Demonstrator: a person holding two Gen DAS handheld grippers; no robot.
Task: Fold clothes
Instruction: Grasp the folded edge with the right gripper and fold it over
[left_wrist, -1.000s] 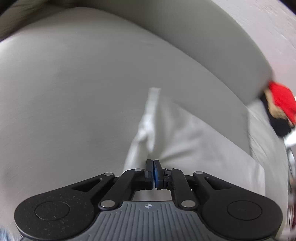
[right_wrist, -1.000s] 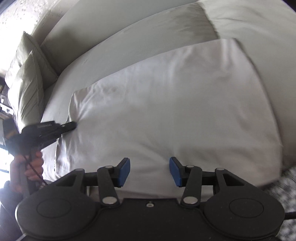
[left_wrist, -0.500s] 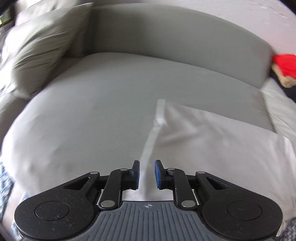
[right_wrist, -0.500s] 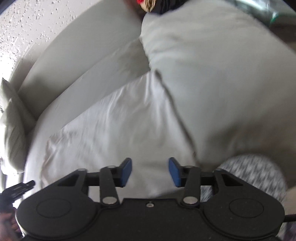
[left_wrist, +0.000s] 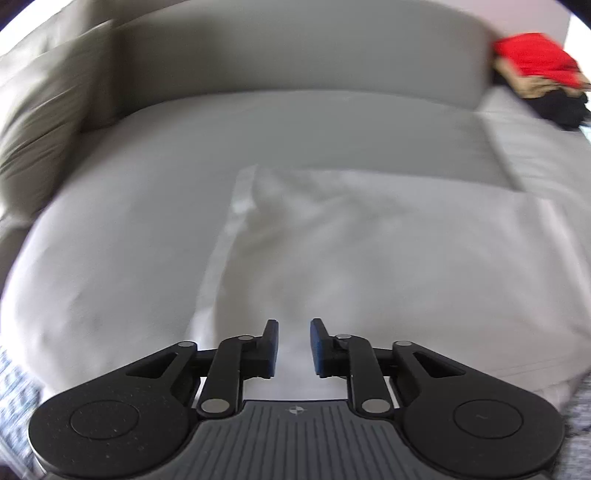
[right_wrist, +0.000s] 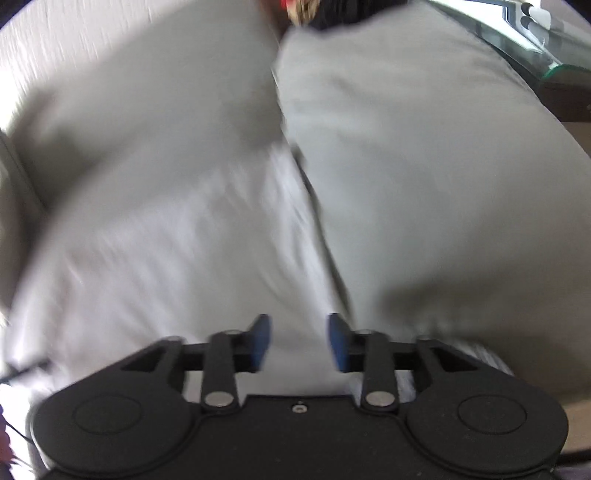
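- Left wrist view: the left gripper (left_wrist: 292, 345) is released, jaws apart and gripping nothing, above the near edge of the white cloth (left_wrist: 369, 258). The cloth lies flat on the grey sofa seat (left_wrist: 129, 221); a pile of red and dark clothes (left_wrist: 543, 77) sits at the seat's far right end.
- Right wrist view (blurred): the right gripper (right_wrist: 299, 341) is likewise released and empty, over the cloth's (right_wrist: 166, 258) near edge, with a grey cushion (right_wrist: 424, 166) just right of the cloth.

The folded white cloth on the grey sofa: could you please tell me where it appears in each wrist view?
Left wrist: folded white cloth, centre to right, just ahead of the open left gripper.
Right wrist: lower left to centre, blurred.
Shared landmark: red garment pile, upper right; top edge.
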